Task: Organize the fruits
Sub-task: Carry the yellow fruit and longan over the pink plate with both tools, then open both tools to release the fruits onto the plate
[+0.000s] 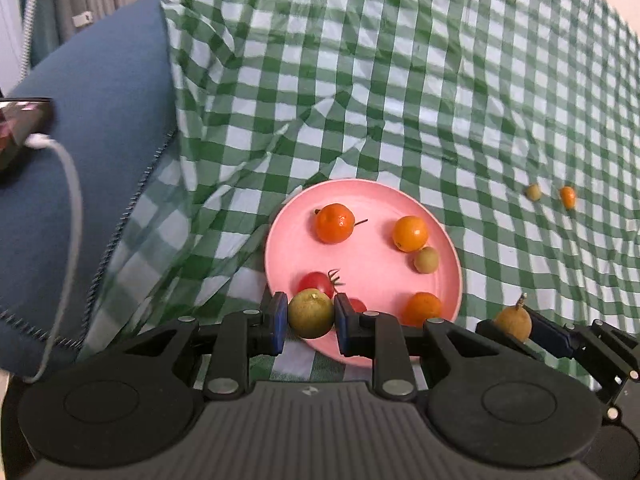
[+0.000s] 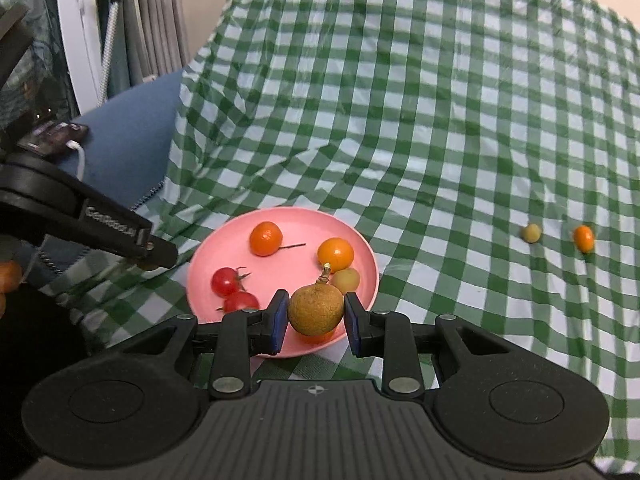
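Clamped in left gripper [image 1: 311, 320]: greenish fruit [image 1: 311, 319], over pink plate's [image 1: 372, 204] near-left rim. Right gripper [image 2: 316, 316] pinching brown fruit [image 2: 316, 309], above near-right rim. Both poised for lowering onto plate.

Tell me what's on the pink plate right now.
On the pink plate: three orange fruits, two cherry tomatoes, one greenish fruit. The held fruits hide its near part.

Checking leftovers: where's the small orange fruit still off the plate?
The small orange fruit lies on the checked cloth at far right in both wrist views, beside a small green fruit, well away from the pink plate.
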A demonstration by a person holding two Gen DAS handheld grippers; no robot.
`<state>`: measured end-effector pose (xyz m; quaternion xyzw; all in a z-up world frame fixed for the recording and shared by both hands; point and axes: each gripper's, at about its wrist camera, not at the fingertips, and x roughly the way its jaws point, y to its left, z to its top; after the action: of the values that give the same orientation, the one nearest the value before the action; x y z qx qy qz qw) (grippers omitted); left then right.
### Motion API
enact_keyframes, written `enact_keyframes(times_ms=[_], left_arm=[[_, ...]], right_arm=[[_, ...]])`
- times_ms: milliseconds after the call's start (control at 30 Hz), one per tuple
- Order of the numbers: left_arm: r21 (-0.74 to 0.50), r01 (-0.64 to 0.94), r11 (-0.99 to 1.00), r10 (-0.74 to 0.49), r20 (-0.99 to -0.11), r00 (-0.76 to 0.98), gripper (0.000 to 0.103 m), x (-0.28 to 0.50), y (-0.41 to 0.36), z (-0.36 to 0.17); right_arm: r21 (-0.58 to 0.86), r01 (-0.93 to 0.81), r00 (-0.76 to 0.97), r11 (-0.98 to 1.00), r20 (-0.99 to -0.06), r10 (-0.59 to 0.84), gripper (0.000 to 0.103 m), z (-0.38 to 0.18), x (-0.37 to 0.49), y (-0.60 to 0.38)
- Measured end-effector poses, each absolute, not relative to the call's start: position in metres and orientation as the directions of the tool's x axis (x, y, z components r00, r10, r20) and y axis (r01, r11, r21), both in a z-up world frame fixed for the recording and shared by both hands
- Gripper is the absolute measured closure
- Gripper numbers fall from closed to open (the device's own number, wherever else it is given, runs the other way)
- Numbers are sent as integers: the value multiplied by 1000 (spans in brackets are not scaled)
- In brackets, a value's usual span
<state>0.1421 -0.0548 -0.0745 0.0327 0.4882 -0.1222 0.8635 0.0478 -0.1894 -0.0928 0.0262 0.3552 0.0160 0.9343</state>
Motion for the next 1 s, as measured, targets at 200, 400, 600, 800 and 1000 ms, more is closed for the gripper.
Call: enact_keyframes(times_ms=[200, 400, 600, 800, 1000], left_arm=[[-24, 261, 965, -147, -873, 465, 76, 177, -71, -106], [-4, 278, 961, -137, -877, 461, 72, 202, -78, -123], [5, 297, 955, -194, -747, 636, 0, 187, -70, -90], [46, 285, 957, -144, -778, 611, 0, 146, -50, -73], [72, 207, 976, -68, -798, 599, 0, 84, -19, -59]], right_arm=[[59, -23, 718, 998, -694, 57, 72, -118, 83, -187], [42, -42, 700, 998, -711, 60, 72, -136, 108, -184], [13, -28, 726, 1000, -687, 29, 24, -120, 105, -185], [42, 22, 701, 999, -713, 15, 11, -95, 58, -185], [65, 50, 731, 997, -682, 8, 6, -61, 0, -178]])
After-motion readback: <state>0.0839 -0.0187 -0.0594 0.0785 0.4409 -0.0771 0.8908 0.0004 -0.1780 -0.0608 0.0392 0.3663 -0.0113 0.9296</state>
